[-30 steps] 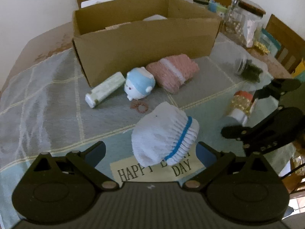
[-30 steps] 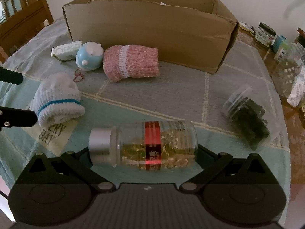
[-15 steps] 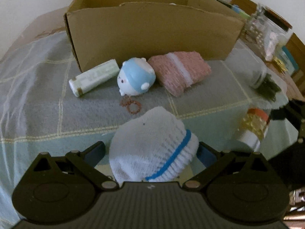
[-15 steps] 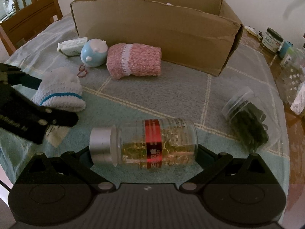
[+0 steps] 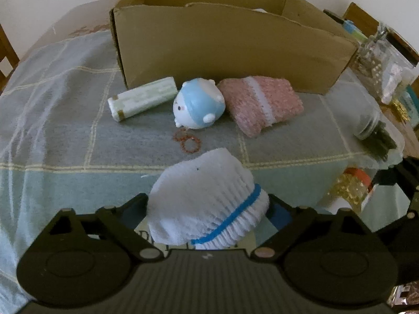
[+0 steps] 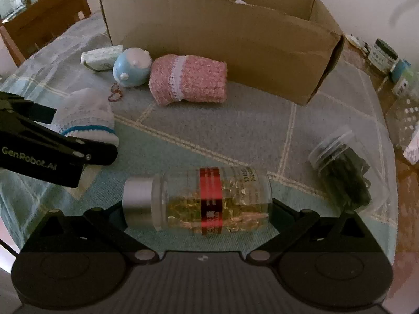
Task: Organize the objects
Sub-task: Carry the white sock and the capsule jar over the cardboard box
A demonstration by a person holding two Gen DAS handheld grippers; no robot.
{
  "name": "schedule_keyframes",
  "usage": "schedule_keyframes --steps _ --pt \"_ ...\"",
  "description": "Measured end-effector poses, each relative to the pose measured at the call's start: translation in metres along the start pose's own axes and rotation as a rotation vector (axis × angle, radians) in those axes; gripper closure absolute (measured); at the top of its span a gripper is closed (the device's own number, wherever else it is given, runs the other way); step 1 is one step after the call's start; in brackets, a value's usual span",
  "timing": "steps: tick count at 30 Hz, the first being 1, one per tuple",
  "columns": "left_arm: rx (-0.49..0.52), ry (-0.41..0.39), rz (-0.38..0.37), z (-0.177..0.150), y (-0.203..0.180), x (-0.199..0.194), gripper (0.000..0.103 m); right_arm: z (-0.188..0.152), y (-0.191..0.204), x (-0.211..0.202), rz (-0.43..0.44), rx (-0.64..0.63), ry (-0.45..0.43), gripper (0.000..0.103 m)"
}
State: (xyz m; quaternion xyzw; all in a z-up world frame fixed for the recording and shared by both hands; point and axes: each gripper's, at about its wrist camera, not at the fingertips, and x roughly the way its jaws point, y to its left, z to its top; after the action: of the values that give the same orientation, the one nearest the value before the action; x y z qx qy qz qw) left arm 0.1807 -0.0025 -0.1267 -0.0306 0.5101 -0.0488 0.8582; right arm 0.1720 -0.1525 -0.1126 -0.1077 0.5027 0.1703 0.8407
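My left gripper (image 5: 208,206) is around the white sock bundle with a blue stripe (image 5: 207,206); its fingers touch both sides of the sock. The sock also shows in the right wrist view (image 6: 86,120), with the left gripper's arm (image 6: 52,146) beside it. My right gripper (image 6: 197,206) is shut on a clear bottle of yellow capsules (image 6: 199,204) with a silver cap and red label, held on its side just above the cloth. The open cardboard box (image 5: 230,44) stands behind.
In front of the box lie a pale green pack (image 5: 142,99), a blue and white toy (image 5: 199,104), a pink knitted bundle (image 5: 262,102) and red hair rings (image 5: 187,141). A clear jar of dark pieces (image 6: 343,167) lies at the right. Jars and chairs ring the table.
My left gripper has moved forward and down onto the white sock, which now sits between its fingers. My right gripper has kept hold of the capsule bottle and barely moved.
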Motion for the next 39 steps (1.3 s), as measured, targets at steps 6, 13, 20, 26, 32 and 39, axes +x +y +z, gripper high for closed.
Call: schedule_keyframes --steps 6,13,20,26,32,39 --pt "0.017 0.005 0.002 -0.001 0.0 -0.002 0.015 0.001 0.003 -0.001 0.011 -0.003 0.023 0.0" --pt "0.027 0.017 -0.012 0.003 0.002 -0.003 0.017 0.005 0.004 -0.006 0.008 -0.005 0.014 0.007" --pt "0.069 0.029 -0.024 0.007 0.003 -0.005 0.02 0.007 0.003 -0.01 0.019 0.003 0.029 0.007" --pt "0.111 0.035 -0.046 0.016 0.005 -0.015 0.021 0.011 -0.007 -0.02 0.05 0.01 0.037 0.007" --pt "0.16 0.023 -0.066 0.034 0.008 -0.04 0.021 0.025 -0.023 -0.039 0.085 0.005 0.02 0.007" --pt "0.195 -0.028 -0.1 0.071 0.006 -0.076 0.021 0.05 -0.037 -0.065 0.13 -0.03 -0.02 0.007"
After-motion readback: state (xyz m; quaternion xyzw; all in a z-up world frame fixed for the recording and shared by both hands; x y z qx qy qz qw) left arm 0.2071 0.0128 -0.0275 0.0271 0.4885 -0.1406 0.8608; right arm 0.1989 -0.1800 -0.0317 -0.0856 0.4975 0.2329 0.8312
